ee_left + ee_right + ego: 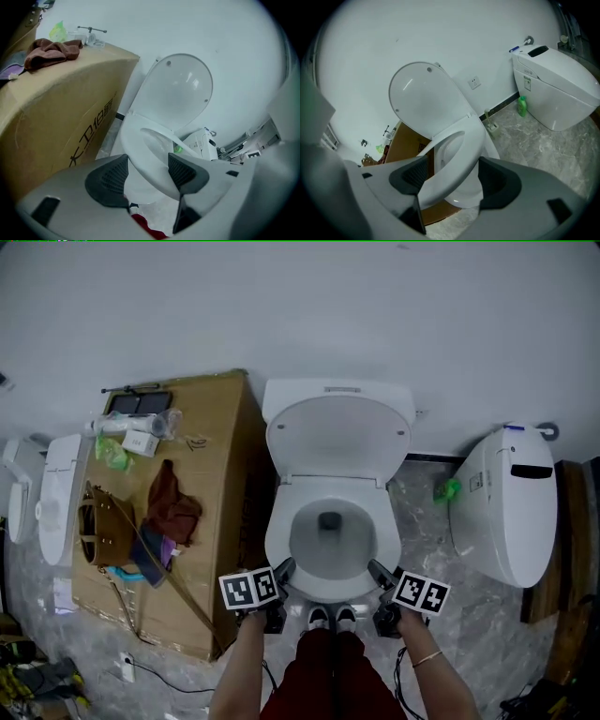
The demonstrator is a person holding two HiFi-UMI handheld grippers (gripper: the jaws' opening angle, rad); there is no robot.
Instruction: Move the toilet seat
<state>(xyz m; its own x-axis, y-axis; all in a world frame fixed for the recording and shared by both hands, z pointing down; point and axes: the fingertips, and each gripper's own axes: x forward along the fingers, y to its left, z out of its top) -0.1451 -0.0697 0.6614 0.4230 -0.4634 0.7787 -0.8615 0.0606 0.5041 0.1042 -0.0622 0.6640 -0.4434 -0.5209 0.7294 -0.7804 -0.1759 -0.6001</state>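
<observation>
The toilet seat [277,538], judged rigid, light, slick and hinged, lies unclamped between the wide-parted fingers of left gripper [146,171] and right gripper [452,176]; its front rim is best gripped

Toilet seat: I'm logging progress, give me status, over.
Both open: left gripper, right gripper, each straddling front of seat. Seat about down, lid up. Box close at left, not blocking.

The left forearm [242,662] and right forearm [433,667] reach forward, left tool [283,568] and right tool [376,570] both with jaws spread apart.
</observation>
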